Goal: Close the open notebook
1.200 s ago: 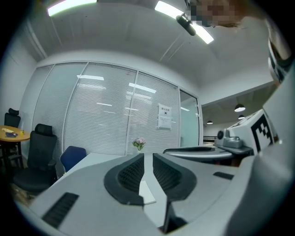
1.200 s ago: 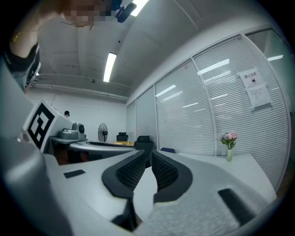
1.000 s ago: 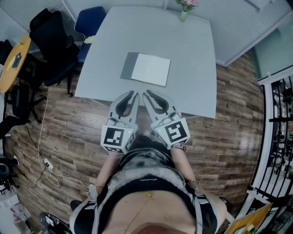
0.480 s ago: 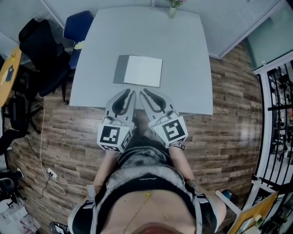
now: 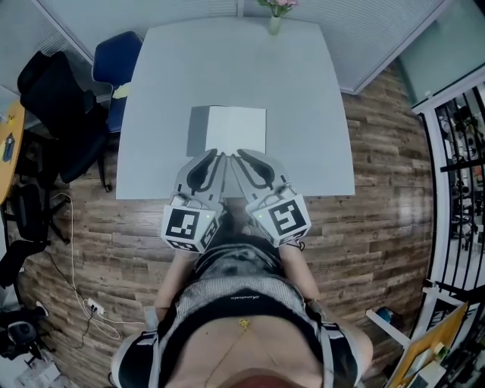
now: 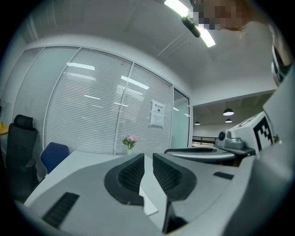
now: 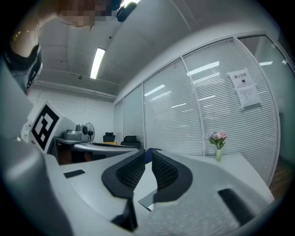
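Notebook point(image 5: 227, 130) lies open and flat on the grey table point(image 5: 303, 91), near its front edge: dark grey leaf on the left, white page on the right. Left gripper point(image 5: 215, 154) and right gripper point(image 5: 242, 154) are side by side with tips at the notebook's near edge; contact cannot be told. Both jaw pairs stand a narrow slit apart, holding nothing. Flower vase point(image 5: 274, 17) at the far edge; blue chair point(image 5: 114, 61) beside the table.

I've got the open notebook point(image 5: 235, 130) mid-worktop point(image 5: 303, 91), grey cover left, white page right. Left gripper point(image 5: 214, 156) and right gripper point(image 5: 241, 154) sit side by side, tips at the notebook's near edge; can't tell if they touch it. Vase point(image 5: 274, 23) at the far edge. Blue chair point(image 5: 114, 57) and black chair point(image 5: 53, 91) on the left, wood floor point(image 5: 379, 212).
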Demonstrator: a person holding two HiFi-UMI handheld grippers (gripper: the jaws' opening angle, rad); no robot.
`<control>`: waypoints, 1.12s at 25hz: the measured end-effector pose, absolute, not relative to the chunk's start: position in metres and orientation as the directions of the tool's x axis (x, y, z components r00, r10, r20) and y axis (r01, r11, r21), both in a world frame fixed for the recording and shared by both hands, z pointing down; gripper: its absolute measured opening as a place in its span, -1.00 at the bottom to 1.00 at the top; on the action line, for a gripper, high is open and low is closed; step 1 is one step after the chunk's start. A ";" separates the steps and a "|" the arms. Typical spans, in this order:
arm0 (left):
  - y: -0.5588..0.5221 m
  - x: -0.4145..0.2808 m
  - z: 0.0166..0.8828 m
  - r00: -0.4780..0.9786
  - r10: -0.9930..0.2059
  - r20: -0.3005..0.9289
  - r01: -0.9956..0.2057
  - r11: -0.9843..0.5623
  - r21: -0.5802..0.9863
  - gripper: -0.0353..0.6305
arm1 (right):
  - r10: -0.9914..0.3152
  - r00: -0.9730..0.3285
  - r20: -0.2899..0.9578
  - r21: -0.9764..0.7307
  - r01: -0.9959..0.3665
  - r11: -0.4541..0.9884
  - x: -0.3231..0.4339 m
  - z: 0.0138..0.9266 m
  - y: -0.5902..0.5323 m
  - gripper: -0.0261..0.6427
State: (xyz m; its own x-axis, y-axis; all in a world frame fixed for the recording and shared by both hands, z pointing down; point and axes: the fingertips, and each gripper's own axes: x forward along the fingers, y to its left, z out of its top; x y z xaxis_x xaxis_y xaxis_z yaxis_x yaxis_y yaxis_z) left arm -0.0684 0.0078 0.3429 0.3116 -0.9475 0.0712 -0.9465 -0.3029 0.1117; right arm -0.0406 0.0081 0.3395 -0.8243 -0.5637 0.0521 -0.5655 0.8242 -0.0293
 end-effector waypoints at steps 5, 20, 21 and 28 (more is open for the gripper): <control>-0.019 -0.090 0.344 0.343 -0.937 0.067 -0.935 -0.334 0.121 -0.78 | -0.586 -0.809 0.053 -0.036 -0.588 0.808 -0.061 0.344 -0.014 -0.78; -0.079 -0.141 0.353 0.398 -0.915 0.065 -0.911 -0.386 0.146 -0.78 | -0.643 -0.760 0.096 -0.013 -0.647 0.762 -0.107 0.349 -0.072 -0.78; -0.082 -0.142 0.353 0.402 -0.913 0.066 -0.909 -0.390 0.147 -0.78 | -0.647 -0.757 0.098 -0.013 -0.651 0.759 -0.108 0.350 -0.075 -0.78; -0.098 -0.152 0.358 0.430 -0.900 0.073 -0.896 -0.415 0.156 -0.78 | -0.666 -0.739 0.104 -0.029 -0.672 0.740 -0.119 0.357 -0.090 -0.78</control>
